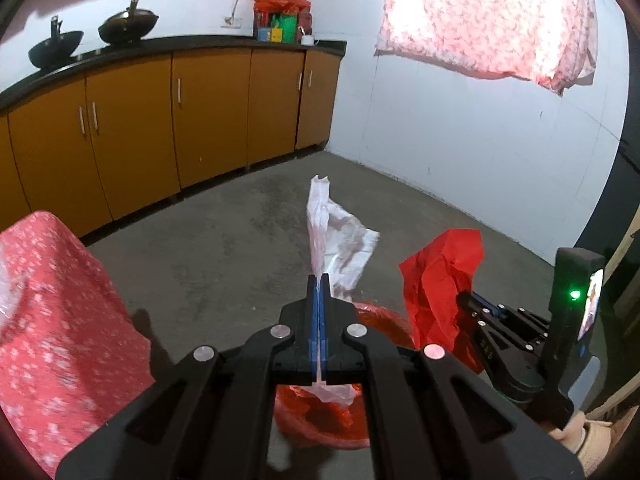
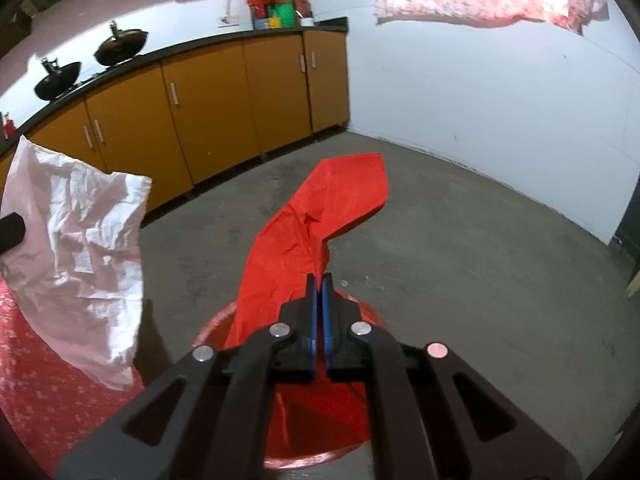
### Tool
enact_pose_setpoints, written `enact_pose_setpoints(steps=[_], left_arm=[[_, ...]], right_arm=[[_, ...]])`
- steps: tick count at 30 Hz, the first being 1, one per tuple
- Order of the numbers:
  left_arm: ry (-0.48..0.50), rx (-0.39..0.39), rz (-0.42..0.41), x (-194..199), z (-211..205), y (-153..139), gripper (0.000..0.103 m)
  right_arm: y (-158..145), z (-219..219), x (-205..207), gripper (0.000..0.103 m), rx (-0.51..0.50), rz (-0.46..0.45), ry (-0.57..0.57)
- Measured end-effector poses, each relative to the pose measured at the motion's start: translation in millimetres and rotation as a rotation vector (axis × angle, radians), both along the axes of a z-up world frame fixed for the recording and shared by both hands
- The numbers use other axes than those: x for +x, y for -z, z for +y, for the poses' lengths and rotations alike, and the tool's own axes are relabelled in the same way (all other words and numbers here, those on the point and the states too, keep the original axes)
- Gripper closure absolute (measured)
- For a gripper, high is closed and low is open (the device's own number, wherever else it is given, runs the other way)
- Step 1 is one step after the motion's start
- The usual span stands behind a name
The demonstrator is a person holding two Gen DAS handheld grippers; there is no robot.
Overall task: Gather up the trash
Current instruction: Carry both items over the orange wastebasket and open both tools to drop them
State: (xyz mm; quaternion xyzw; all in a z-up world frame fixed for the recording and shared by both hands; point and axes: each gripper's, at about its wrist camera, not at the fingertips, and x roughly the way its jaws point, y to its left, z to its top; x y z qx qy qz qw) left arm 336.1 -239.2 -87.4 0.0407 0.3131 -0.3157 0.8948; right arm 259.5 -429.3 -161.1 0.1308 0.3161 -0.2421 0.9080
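Closest in, the left claw is clenched tight on a crumpled white plastic bag, a thin strip of it pinched between the blue pads and the rest sticking up and flopping off to the right. The right claw is clamped the same way on a crumpled sheet of red paper, which stands up past the tips and bends toward the right.

Right underneath both claws sits a bin lined with a red plastic bag, on the grey concrete floor. In the left wrist view the white bag's lower end hangs just over the liner's opening; in the right wrist view the red paper's lower part reaches down over the rim, though I can't tell if it touches. Both pieces of trash are held up in the claws, not dropped in.

Off to the left, just beside the bin, there's something draped in a red floral cloth. At the right edge of the left wrist view a hand grips the other gripper's handle.

Further back, orange cabinets run along the wall under a black table carrying 2 black woks and a red bag of stuff in the corner. Up top right, a pink floral curtain glows with daylight.
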Motion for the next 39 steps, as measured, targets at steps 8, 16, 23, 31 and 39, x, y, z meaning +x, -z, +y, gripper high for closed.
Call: enact_pose_setpoints(steps=[8,16,23,31,39], left_arm=[[-0.022,0.088,0.089,10,-32,51,0.103],[-0.014,0.142,0.142,21,-55,79,0.103],[-0.015,0.174,0.181,24,-70,94,0.103],[-0.028,0.186,0.204,25,-74,98,0.103],[-0.036,0.183,0.209,26,-74,100,0.085]], right_arm=[[42,-14,9,0.099,0.042,0.055,-0.011],[67,-15,26,0.099,0.075,0.088,-0.036],[89,-17,36,0.099,0.112,0.129,-0.055],[90,-16,37,0.086,0.12,0.141,-0.075],[84,-11,34,0.08,0.091,0.14,-0.063]])
